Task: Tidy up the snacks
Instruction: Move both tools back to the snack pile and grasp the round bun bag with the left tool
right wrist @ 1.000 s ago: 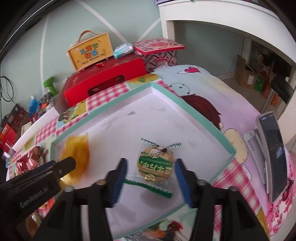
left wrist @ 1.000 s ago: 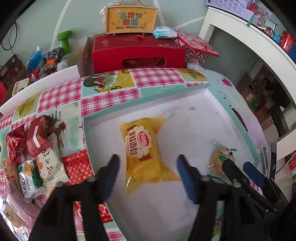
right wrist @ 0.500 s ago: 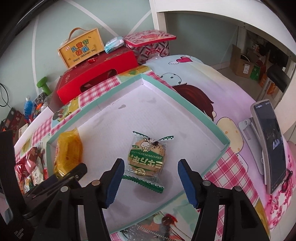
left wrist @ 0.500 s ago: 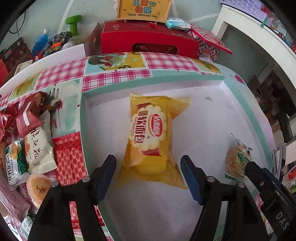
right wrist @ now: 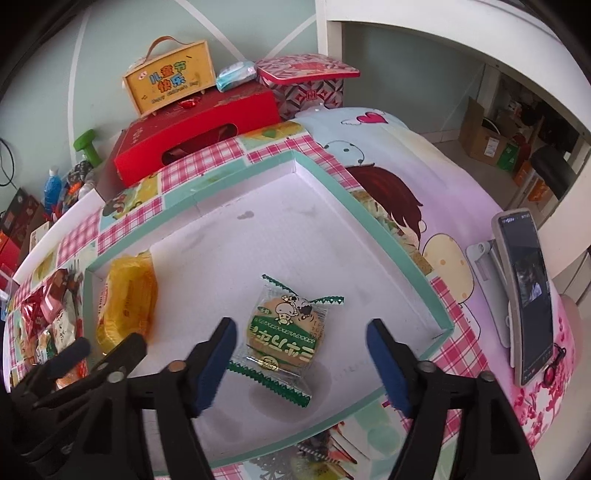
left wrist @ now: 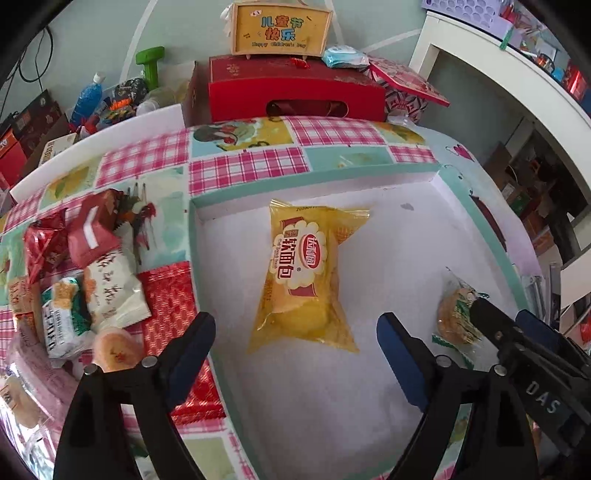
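Only right wrist shows the phone; both hand-held grippers gape, empty.

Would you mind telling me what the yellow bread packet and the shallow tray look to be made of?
Yellow bread packet: thin glossy plastic film, judging by its sheen, see-through lower half and crimped ends. Shallow tray: probably cardboard or foam board, with a matte white floor, teal edging and straight folded corners.

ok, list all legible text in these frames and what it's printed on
"儿童节快乐 / Happy Children's Day": yellow sign box.
"软面包": yellow bread packet; its brand logo is too distorted to read.
"DAS": right gripper body.
Round biscuit packet: upside down, unreadable.
Snack pile: print blurred.
Phone screen: too small.
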